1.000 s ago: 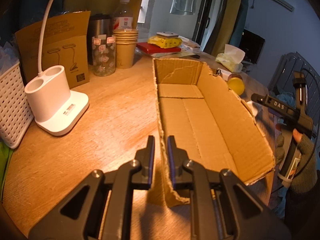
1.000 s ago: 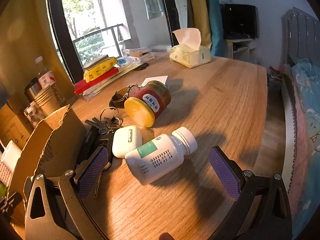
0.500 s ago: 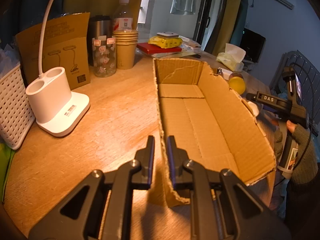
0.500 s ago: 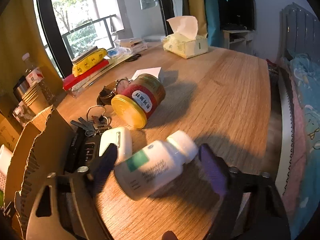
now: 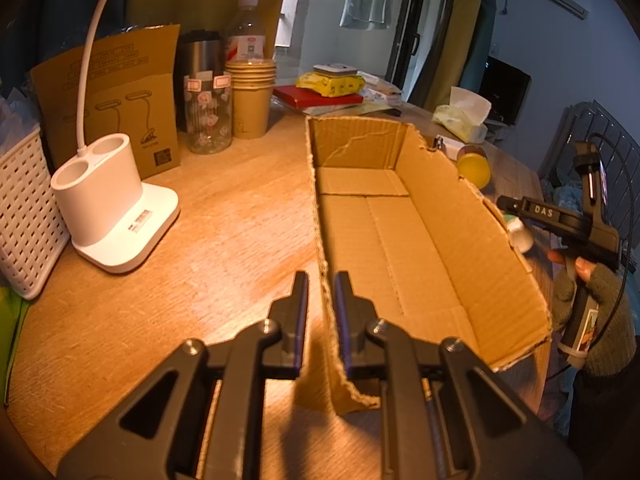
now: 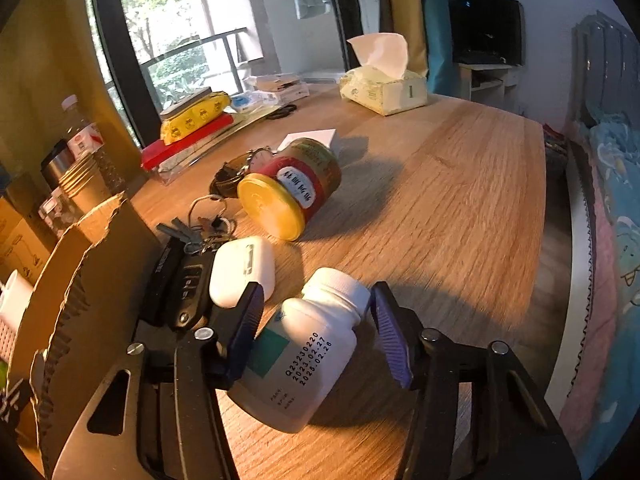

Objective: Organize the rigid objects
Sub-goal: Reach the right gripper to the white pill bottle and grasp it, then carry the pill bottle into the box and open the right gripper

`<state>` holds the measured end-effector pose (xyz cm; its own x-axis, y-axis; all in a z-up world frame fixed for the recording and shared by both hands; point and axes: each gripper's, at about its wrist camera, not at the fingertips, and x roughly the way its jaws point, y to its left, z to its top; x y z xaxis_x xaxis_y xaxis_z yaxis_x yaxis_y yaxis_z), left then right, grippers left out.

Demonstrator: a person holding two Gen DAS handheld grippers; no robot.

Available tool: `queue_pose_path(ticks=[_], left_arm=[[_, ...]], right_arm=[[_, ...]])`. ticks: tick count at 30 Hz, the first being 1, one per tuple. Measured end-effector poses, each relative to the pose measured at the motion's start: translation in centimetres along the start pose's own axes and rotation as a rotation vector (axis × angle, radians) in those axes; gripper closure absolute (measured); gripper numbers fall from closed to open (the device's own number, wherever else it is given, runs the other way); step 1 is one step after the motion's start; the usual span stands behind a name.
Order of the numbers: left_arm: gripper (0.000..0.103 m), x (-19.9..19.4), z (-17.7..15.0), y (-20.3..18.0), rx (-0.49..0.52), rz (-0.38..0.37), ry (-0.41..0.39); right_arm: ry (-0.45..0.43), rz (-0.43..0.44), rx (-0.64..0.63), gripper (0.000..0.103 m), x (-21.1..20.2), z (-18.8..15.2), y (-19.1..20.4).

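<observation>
One white pill bottle [image 6: 304,356] lies on its side on the desk [image 6: 460,208], its long axis running away from the right wrist camera and slightly rightward, cap end [image 6: 336,288] pointing off toward the tissue box [image 6: 384,92]. The right gripper [image 6: 316,334] straddles it: the left finger pad [image 6: 244,332] touches the bottle's side, while a gap shows at the other pad, so the fingers are spread around it and not yet clamped.

Just past the bottle sit one white earbud case [image 6: 242,270], one bunch of keys with a black fob [image 6: 188,268], and one jar [image 6: 292,188] lying on its side, yellow lid facing the camera.

The left gripper [image 5: 320,300] has its fingers pinched onto the near left wall of the single open cardboard box [image 5: 400,240] (nothing lies in it), whose long axis runs away from the camera.
</observation>
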<state>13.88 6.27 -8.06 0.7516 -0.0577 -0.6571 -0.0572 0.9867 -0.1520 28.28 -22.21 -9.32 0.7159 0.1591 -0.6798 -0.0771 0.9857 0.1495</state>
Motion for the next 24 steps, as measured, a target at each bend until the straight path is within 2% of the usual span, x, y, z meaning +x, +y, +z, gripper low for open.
queue_pose_path(ticks=[6,15,17,24], left_arm=[[0.088,0.0,0.0,0.0,0.001,0.001,0.000],[0.088,-0.1,0.0,-0.1,0.004,0.004,-0.001],[0.088,0.0,0.0,-0.1,0.005,0.005,-0.002],[0.088,0.0,0.0,-0.1,0.006,0.006,-0.002]], right_arm=[[-0.005,0.033,-0.021,0.057,-0.6,-0.7,0.6],[-0.022,0.065,-0.048,0.060,-1.7,-1.0,1.6],[-0.042,0.075,-0.055,0.066,-2.5,-1.0,2.0],[-0.068,0.089,-0.089,0.067,-3.5,-0.9,3.1]])
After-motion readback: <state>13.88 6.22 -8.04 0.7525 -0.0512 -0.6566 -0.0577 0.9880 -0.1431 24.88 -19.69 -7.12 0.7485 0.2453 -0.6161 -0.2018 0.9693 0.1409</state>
